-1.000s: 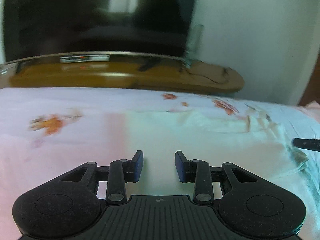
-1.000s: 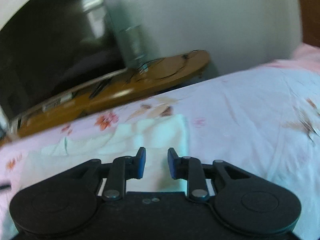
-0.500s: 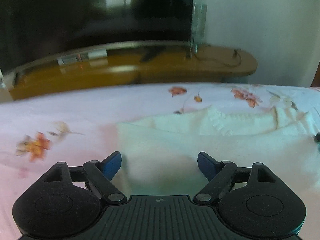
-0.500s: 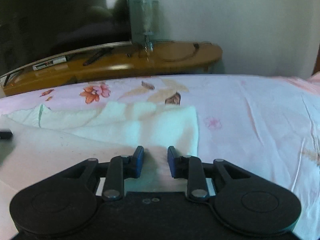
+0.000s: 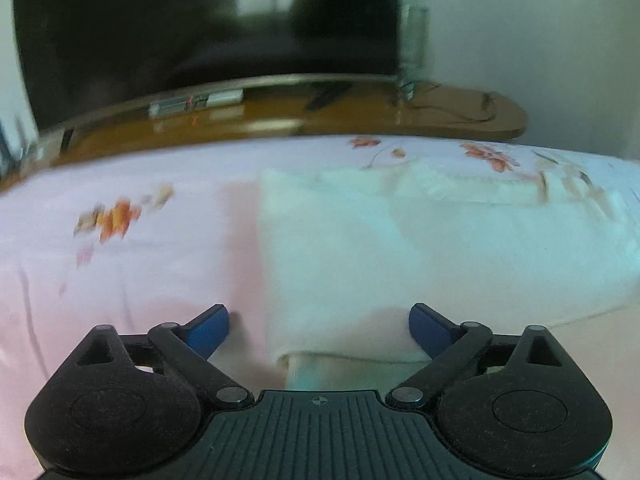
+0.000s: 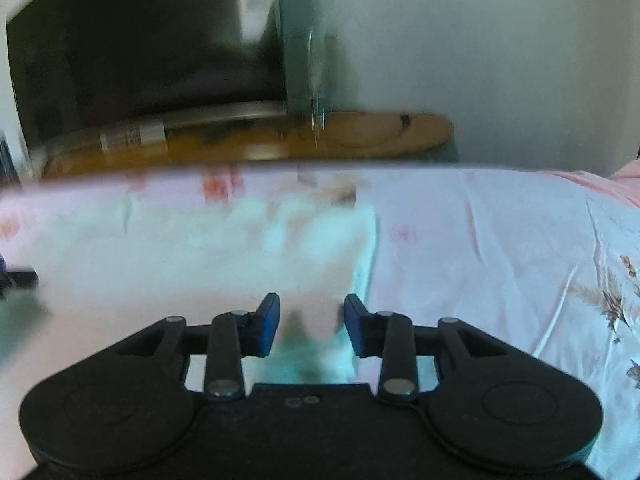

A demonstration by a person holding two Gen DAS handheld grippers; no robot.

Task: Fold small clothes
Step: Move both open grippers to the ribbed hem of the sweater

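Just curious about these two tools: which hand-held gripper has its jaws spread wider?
The left hand-held gripper: its blue pads sit far apart, straddling the white garment's corner. The right hand-held gripper shows a narrower gap. Both have just been opening.

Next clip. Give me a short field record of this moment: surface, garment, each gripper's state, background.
surface: pink floral bedsheet
garment: white fleecy small garment, lying folded on the sheet
left gripper: jaws wide, just been opening, straddling the garment's near fold, pads clear of it
right gripper: jaws partly apart, just been opening, garment edge between, not pinched
background: dark television screen on brown wooden stand
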